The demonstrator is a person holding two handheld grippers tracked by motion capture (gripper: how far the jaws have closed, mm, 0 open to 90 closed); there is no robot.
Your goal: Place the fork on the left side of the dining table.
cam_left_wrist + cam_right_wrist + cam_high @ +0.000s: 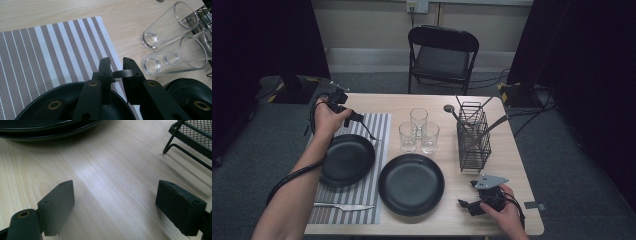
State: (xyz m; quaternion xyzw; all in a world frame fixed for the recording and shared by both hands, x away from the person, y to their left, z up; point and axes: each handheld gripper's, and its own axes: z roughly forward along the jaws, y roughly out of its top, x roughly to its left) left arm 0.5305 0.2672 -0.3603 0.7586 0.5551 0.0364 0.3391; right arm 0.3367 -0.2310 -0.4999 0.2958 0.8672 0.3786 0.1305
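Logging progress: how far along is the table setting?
Done: plate and knife lie on the striped mat. In hand: left gripper clamps a metal utensil above that plate. Remaining: placing it; right gripper open, empty; second plate, glasses off the mat.

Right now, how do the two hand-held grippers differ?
The left gripper pinches a thin metal utensil; the right gripper stands wide open, empty. The left gripper is over the striped placemat and a black plate; the right gripper sits low over bare table near the wire rack. Both have black jaws.
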